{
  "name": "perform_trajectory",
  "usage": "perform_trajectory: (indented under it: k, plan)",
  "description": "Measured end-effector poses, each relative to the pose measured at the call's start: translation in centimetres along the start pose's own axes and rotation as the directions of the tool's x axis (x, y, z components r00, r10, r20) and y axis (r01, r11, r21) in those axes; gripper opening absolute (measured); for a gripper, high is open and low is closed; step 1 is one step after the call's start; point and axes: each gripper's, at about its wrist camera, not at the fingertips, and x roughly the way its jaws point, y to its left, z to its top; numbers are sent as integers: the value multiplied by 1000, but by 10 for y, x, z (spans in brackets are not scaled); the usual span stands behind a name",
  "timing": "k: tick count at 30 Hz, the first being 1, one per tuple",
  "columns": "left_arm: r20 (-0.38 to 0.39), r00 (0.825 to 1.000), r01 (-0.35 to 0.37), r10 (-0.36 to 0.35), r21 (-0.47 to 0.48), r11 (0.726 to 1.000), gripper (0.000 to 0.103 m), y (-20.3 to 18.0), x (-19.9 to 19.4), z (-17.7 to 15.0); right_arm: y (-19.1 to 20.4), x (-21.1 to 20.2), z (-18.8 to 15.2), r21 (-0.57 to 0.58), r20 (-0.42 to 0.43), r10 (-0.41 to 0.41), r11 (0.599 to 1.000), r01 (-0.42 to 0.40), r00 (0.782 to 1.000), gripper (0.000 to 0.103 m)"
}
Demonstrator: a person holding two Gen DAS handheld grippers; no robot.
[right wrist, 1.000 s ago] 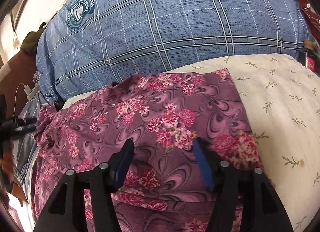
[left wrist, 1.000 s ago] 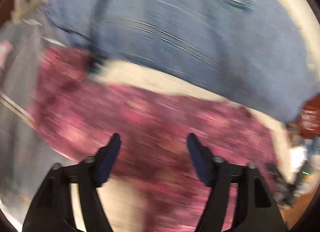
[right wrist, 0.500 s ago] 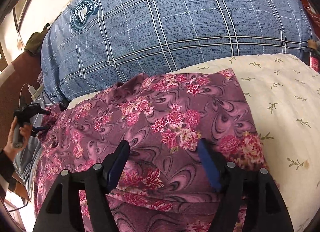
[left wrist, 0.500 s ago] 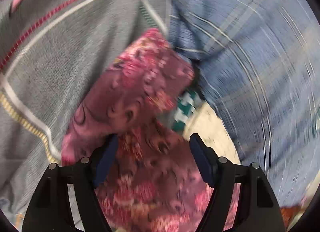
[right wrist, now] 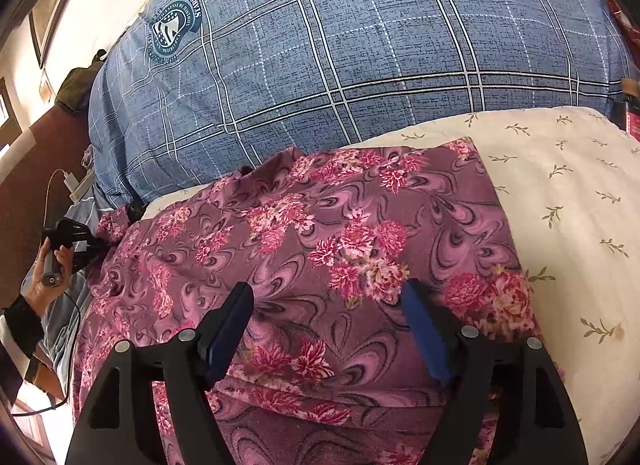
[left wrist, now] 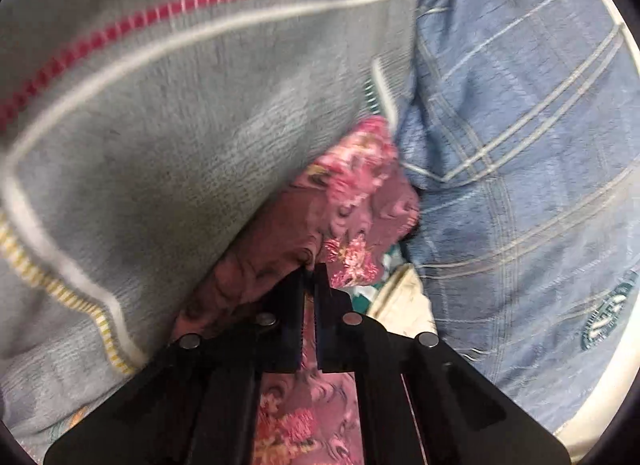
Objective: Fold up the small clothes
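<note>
Now your left gripper (left wrist: 310, 271) has its jaws pressed together on a fold of the purple floral garment (right wrist: 340, 249) at the garment's far left end — the cloth is pinched between the black fingers where it runs against a grey blanket with red and white stripes (left wrist: 160, 125). Your left hand (right wrist: 50, 265) shows at the left edge of the bed, wrapped round the tool's handle. Your right gripper (right wrist: 326, 329) hovers over the near middle of the garment, its blue pads (right wrist: 230, 333) spread and opening further, with flowered cloth lying under the gap but not pinched. Spread across the cream sprig-printed sheet (right wrist: 568, 205), the garment lies partly folded, its far edge close against the blue plaid pillow (right wrist: 360, 45) — the one with a round crest near its left corner.
</note>
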Motion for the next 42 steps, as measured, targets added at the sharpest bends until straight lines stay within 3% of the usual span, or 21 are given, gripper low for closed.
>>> perform_trajectory:
  k: [9,14,19,26,30,32,34,35,36,37,38,39,40,42]
  plan:
    - [-30,993,118,-115,145,982,2,-44,-53,-27,0,0,0,3,2,4,1000,-4,1000,78]
    - [-109,969,237,-220,185,954,2,-74,-56,-69,0,-1,0,5,2,6,1000,-6,1000,79]
    - [-240,924,348,-299,198,916,2,-106,-47,-126,0,-1,0,6,3,7,1000,-7,1000,79]
    - [-423,815,502,-397,172,848,2,-132,-37,-210,-1,-2,0,9,6,12,1000,-12,1000,79]
    - [-512,783,489,-354,154,859,2,-124,-23,-248,-2,-2,0,14,7,17,1000,-17,1000,79]
    - [-513,796,456,-322,156,876,2,-116,-18,-254,-2,-3,1,16,5,18,1000,-18,1000,79]
    - [-487,810,458,-328,175,871,3,-111,-30,-248,-2,-2,2,20,-4,16,1000,-15,1000,79]
    - [-463,822,462,-331,204,863,8,-108,-43,-242,-1,-2,4,21,-15,7,1000,-7,1000,79]
    - [-442,834,460,-330,230,857,26,-107,-52,-237,2,-1,7,23,-34,-10,1000,11,999,80]
    - [-405,860,439,-311,275,856,40,-105,-65,-229,6,0,11,29,-51,-18,999,20,999,80]
    - [-348,894,395,-281,320,861,64,-102,-80,-220,11,0,17,53,-62,13,999,-10,998,80]
    - [-298,916,365,-268,344,865,70,-95,-89,-212,17,-1,21,91,-58,79,993,-74,995,80]
    - [-243,937,330,-251,380,864,70,-89,-101,-204,28,-1,27,148,-44,178,974,-170,983,80]
    - [-219,946,309,-239,392,867,70,-79,-111,-196,50,11,33,240,-53,344,916,-323,937,81]
